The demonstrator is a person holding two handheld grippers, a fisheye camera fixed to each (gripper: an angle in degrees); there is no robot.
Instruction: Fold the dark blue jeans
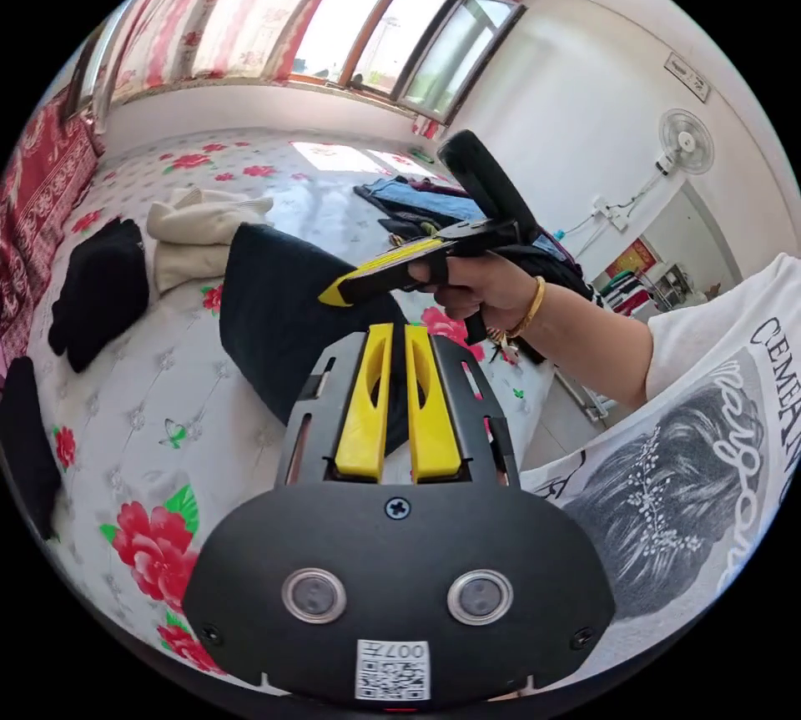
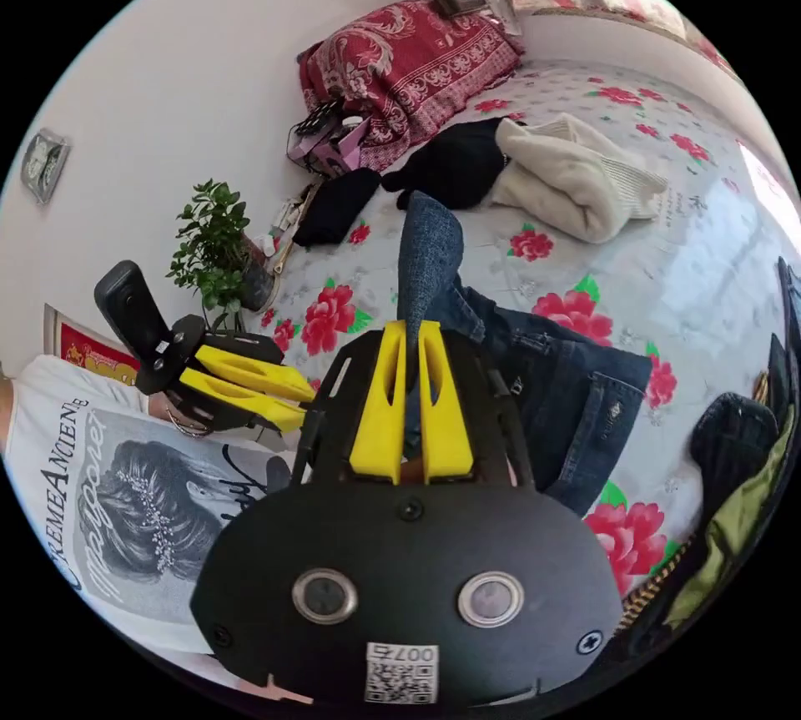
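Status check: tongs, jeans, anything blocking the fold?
Right tongs shut on dark blue jeans, lifting a leg off the bed. Left tongs shut, empty. Cream sweater lies apart, nothing blocking.

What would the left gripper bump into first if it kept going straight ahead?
Probably the dark blue jeans, which hang right beyond the left gripper; depth is hard to judge.

White walls; wide window [image 1: 392, 11] with red floral curtains [image 1: 209, 11], daylight entering. Wall fan [image 1: 686, 141] mounted high. Bed cover [image 1: 150, 411] white, red-flowered; potted plant [image 2: 215, 246] beside the bed edge.
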